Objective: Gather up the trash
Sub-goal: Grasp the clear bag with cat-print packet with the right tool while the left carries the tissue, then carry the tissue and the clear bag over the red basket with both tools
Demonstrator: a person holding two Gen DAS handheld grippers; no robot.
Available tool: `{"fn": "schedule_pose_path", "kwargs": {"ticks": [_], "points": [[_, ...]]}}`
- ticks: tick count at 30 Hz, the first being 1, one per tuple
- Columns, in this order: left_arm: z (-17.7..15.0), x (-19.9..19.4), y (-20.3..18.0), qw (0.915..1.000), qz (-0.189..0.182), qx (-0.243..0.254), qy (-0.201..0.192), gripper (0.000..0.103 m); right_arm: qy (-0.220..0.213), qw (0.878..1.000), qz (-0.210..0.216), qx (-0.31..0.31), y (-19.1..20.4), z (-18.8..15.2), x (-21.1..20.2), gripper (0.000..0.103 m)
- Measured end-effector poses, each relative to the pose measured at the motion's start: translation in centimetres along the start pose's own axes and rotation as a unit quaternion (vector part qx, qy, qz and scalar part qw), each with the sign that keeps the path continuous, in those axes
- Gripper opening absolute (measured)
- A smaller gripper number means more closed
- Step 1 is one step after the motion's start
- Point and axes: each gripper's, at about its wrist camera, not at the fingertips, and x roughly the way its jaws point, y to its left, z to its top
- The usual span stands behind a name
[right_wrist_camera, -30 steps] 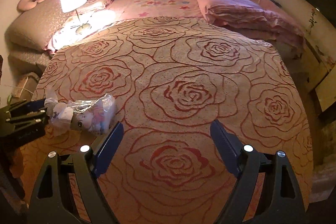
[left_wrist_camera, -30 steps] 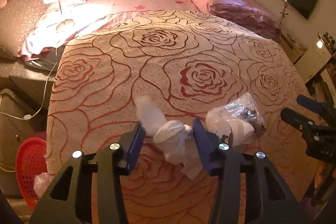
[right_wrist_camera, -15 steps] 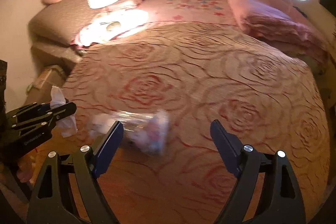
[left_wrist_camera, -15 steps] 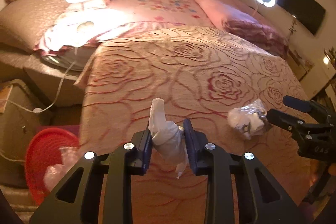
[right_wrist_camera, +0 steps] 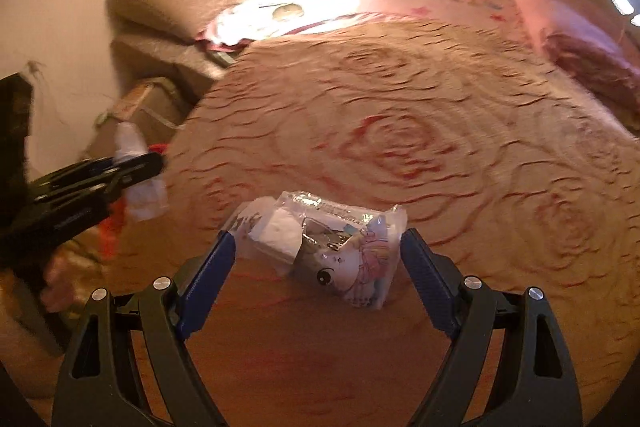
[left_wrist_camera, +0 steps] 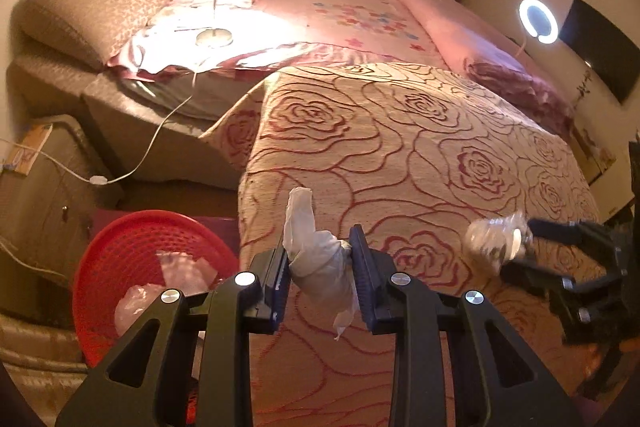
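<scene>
A rose-patterned bedspread (left_wrist_camera: pixel 400 155) covered the bed. Nearest, the left tongs (left_wrist_camera: pixel 320 267) pinched a crumpled white tissue (left_wrist_camera: pixel 316 259); the right tongs (right_wrist_camera: pixel 318 259) gaped wide around a plastic wrapper (right_wrist_camera: pixel 340 247) lying on the bedspread. Beyond the bed's edge stood a red basket (left_wrist_camera: pixel 132 243).

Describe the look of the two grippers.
Both match: the left gripper and right gripper have black plastic frames with triangular cutouts and silver round bolt heads. Their fingers carry ribbed blue pads. No cables or sleeves show; faint lettering on the left gripper's side is unreadable.
</scene>
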Motion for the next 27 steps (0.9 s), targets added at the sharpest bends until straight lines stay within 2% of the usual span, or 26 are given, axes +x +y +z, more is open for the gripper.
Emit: {"fn": "schedule_pose_path", "kwargs": {"ticks": [3, 8, 16, 18, 23, 27], "points": [[-0.1, -0.3, 0.8, 1.0, 0.003, -0.007, -0.003, 0.027, 0.007, 1.0, 0.017, -0.022, 1.6, -0.1, -0.2, 0.082], [-0.2, -0.8, 2.0, 0.9997, 0.008, -0.02, -0.01, 0.027, 0.0, 0.996, -0.02, -0.088, 2.7, 0.6, -0.8, 0.082], [-0.8, -1.4, 3.2, 0.9992, 0.019, -0.033, -0.013, 0.027, 0.035, 0.978, -0.049, -0.198, 3.7, 0.4, 1.9, 0.081], [-0.9, -1.5, 3.7, 0.9989, 0.023, -0.038, -0.013, 0.027, 0.045, 0.976, -0.048, -0.206, 3.9, 0.5, 2.7, 0.067], [-1.3, -1.9, 5.0, 0.9981, 0.035, -0.049, -0.016, 0.027, 0.046, 0.978, -0.039, -0.2, 4.6, 0.9, 3.5, 0.048], [-1.6, -2.1, 6.2, 0.9971, 0.042, -0.061, -0.017, 0.027, 0.04, 0.982, -0.033, -0.179, 4.8, 1.2, 3.8, 0.043]]}}
